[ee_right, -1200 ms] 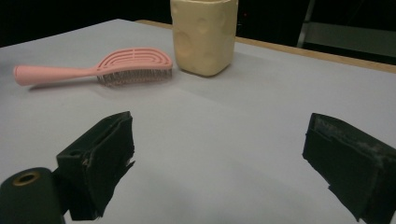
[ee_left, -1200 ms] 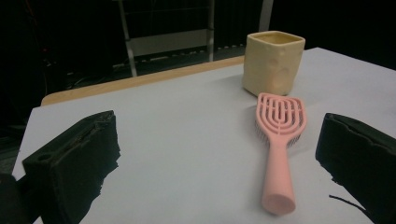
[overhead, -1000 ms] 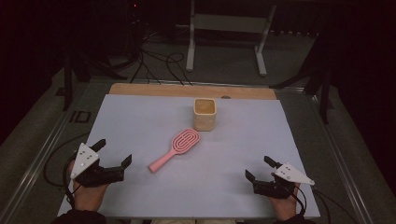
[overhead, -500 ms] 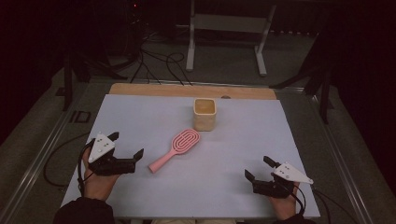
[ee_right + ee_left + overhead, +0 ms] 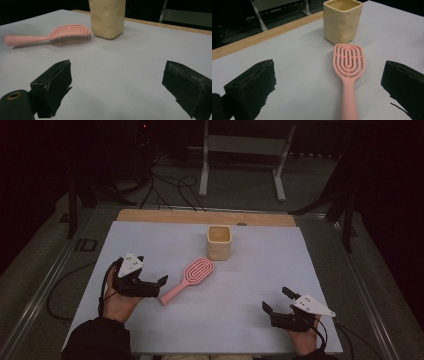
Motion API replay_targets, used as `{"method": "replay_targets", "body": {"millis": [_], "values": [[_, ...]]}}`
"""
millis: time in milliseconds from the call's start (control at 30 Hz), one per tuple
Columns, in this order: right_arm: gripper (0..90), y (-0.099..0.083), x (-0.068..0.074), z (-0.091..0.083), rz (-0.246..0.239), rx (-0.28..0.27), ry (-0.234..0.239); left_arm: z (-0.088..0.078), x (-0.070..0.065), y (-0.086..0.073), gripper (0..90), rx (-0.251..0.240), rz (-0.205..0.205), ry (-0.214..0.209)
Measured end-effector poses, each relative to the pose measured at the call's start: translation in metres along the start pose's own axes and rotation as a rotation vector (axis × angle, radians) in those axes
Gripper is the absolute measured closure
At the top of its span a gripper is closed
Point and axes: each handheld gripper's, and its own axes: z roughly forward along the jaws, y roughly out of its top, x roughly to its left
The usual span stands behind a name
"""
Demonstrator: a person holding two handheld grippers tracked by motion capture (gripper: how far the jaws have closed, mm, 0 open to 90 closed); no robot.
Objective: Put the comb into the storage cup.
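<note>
— While the pink hairbrush (image 5: 187,280) lies bristles-down near the middle of the bench (image 5: 150,240), where do the two tongs sit?

— Left gripper (image 5: 150,278) is toward the near-left part of the sheet, held in a hand (image 5: 119,301) that comes in from the near edge. Its jaws are spread wide. In the left gripper view the brush handle (image 5: 349,102) runs up between them, touching neither.

— And the brush itself, which way does it point?

— Handle toward the near-left, head (image 5: 198,269) toward the far-right. The handle's end is just beside the left gripper's tips in the high view.

— What stands past the head?

— A cream square cup (image 5: 219,242), upright, open at the top, nearer the far edge than the near one. It is just beyond the brush head; I cannot tell from the pictures if they touch, though the left gripper view shows a thin strip of sheet between them.

— The other tongs?

— Right gripper (image 5: 277,302) rests near the near-right corner, its grey three-cornered plate (image 5: 312,304) on top. Jaws spread apart, nothing between them but bare sheet. It is well apart from the brush and the cup.

— Anything along the far edge?

— A strip of bare wood (image 5: 200,216) shows beyond the pale sheet. Behind the bench, cables (image 5: 165,187) on the floor and a metal stand (image 5: 245,150).
</note>
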Motion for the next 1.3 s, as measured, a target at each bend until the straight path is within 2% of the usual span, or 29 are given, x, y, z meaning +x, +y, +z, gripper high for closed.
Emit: {"method": "replay_targets", "body": {"millis": [433,633,867,1167,1300], "values": [[8.6,0.000,0.000,0.001,0.004,-0.001,0.004,0.023,0.003,0.003,0.0,0.068,-0.006,-0.029],[8.6,-0.001,0.001,0.002,0.003,0.000,0.008,0.033,0.006,0.003,0.0,0.085,-0.028,-0.043],[8.6,-0.001,0.003,0.003,-0.004,0.007,0.014,0.044,0.005,0.004,0.0,0.128,-0.022,-0.036],[8.6,-0.001,0.003,0.004,-0.004,0.006,0.015,0.057,0.003,0.008,0.0,0.177,-0.003,-0.050],[8.6,-0.001,0.003,0.004,-0.004,0.007,0.017,0.064,0.004,0.009,0.0,0.200,-0.007,-0.062]]}}
